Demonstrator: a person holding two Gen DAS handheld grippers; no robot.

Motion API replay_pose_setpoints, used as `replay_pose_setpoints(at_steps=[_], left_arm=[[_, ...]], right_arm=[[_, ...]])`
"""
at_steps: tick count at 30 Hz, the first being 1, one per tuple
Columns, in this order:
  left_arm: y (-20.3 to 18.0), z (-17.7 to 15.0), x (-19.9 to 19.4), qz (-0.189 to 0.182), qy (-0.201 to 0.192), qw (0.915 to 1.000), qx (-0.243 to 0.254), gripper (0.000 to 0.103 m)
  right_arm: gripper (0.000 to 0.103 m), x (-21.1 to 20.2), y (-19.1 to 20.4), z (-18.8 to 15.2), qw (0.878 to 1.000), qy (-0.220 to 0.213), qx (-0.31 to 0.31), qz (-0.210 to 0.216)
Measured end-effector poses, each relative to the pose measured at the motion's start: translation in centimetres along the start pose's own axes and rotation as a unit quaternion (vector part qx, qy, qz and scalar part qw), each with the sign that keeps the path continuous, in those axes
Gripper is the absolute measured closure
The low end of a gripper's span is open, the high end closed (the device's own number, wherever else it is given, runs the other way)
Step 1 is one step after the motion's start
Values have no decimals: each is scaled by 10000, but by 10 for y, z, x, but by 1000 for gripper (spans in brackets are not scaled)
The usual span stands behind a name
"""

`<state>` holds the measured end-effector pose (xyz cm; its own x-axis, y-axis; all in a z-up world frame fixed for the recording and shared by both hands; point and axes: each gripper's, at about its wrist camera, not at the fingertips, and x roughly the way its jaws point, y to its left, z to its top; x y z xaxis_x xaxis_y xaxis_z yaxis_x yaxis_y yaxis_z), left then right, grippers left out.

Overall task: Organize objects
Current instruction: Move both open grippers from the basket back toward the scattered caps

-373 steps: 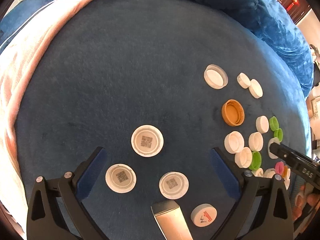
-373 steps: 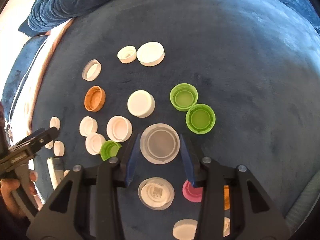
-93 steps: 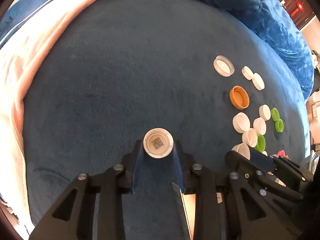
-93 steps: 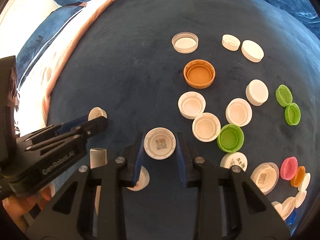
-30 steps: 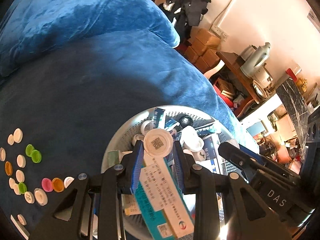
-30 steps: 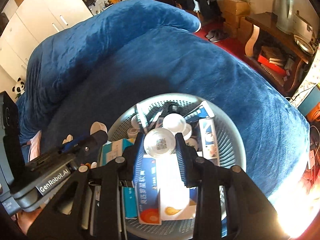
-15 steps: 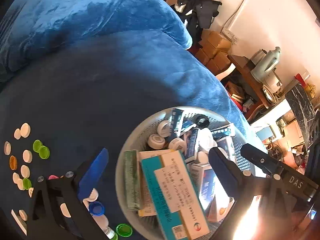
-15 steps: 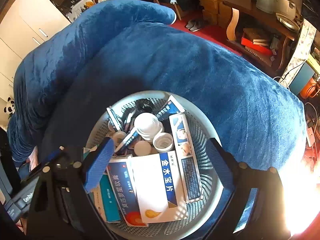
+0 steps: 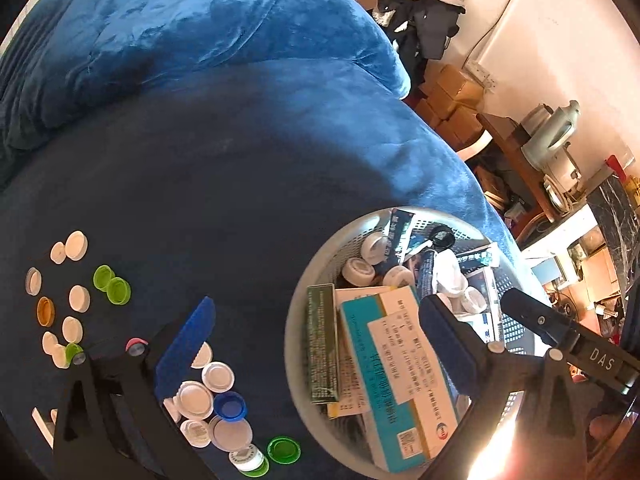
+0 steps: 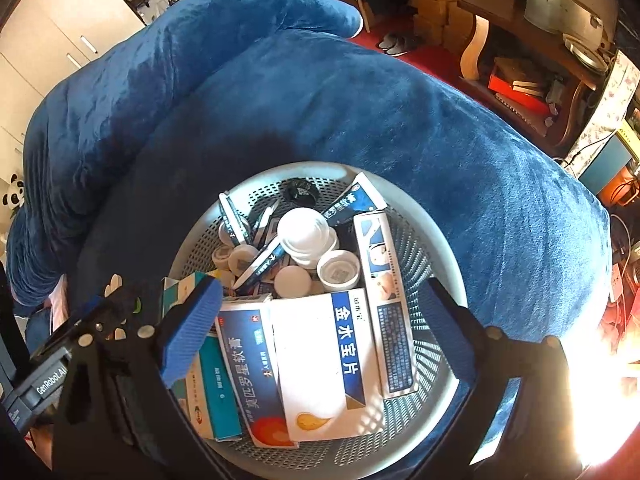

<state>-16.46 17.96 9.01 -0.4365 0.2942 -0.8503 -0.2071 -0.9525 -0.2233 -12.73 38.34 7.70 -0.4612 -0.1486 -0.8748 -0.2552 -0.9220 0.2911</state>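
Blue plush bedding (image 9: 248, 168) fills both views, with a cluttered room beyond it at the upper right. At the left edge of the left wrist view loose bottle caps (image 9: 76, 300) lie scattered on the bedding, white, green and one orange; a tighter bunch of caps (image 9: 212, 400) sits lower down, just past the blue pad of the left hand-held gripper (image 9: 316, 340). That gripper stands spread wide with nothing between its pads, one finger over the caps and the other over the round grey mesh basket (image 9: 296, 312) at the right of the frame. Medicine boxes (image 9: 392, 368) and several caps fill the basket. In the right wrist view the right hand-held gripper (image 10: 320, 312) hangs directly above the basket (image 10: 436, 240), its jaws opening, nothing pinched between them; white caps (image 10: 308, 236) rest among the cartons (image 10: 320, 360) below. Judging by this, the drop-off step is done for both hands. The next move likely calls for swinging back toward the caps remaining on the bedding at the left, lowering each spread gripper astride a single cap, and closing on it squarely so it does not tip
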Motion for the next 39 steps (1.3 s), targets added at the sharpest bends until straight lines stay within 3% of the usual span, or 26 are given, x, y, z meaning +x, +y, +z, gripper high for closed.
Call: replay_pose_setpoints(at_steps=[39], left_arm=[[61,-17,-21,428,-57,9988,-239,1]], right_arm=[[3,12,51,-12,9988,58,-468,139]])
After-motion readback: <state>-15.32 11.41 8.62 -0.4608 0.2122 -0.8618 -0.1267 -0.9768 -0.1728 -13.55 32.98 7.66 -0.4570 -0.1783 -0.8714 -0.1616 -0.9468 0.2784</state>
